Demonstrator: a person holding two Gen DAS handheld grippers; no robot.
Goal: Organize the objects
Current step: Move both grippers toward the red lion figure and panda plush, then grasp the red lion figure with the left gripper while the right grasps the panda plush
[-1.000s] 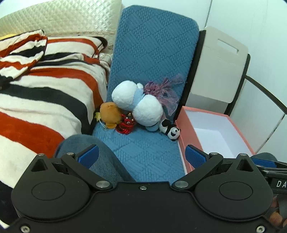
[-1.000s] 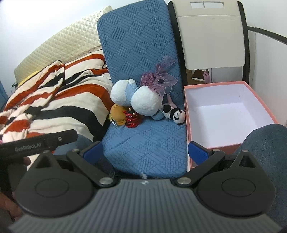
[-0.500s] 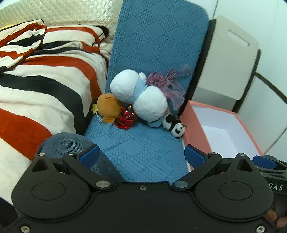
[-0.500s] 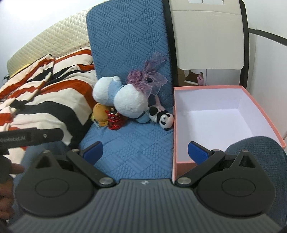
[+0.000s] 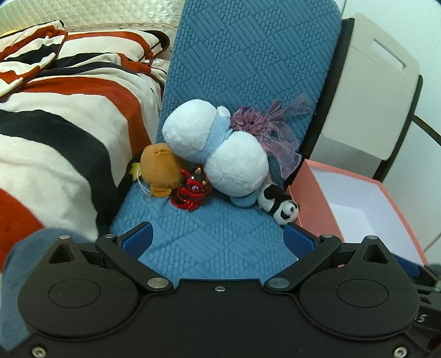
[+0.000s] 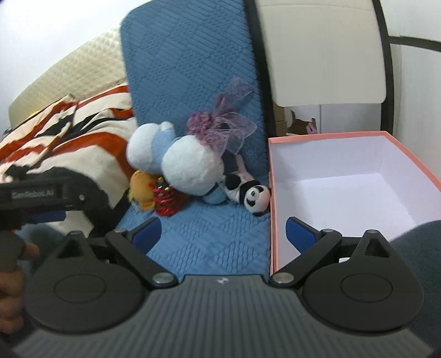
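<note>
Over on the left lies a rumpled fleece blanket with red, black and cream stripes [image 5: 69, 132], spread up against a cream quilted headboard [image 5: 91, 13]. Pressed against its edge is the blue quilted seat cushion [image 5: 220, 242], whose back rises upright behind a small heap of toys. Leftmost in the heap is a round orange plush toy [image 5: 158, 172], touching the blanket side; just beside it, in front, sits a shiny red coiled figurine [image 5: 191, 190]. Leaning over both is a big white-and-pale-blue plush toy [image 5: 217, 154], and behind its right shoulder a bunch of purple gauze ribbon [image 5: 268, 129] rests against the seat back. Lower right of the big plush lies a small black-and-white panda plush [image 5: 281, 206], its head touching the wall of the open pink cardboard box with a white inside [image 6: 344, 192], which stands just beside the cushion with nothing in it. Behind the box stands a cream folded carton with a handle slot [image 5: 369, 91]

The left gripper [image 5: 217, 238] hangs low over the front of the cushion, its blue pads wide apart with only cushion between them. The right gripper [image 6: 223, 232] straddles the box's near wall, jaws spread wide though they have just been easing inward, gripping nothing
</note>
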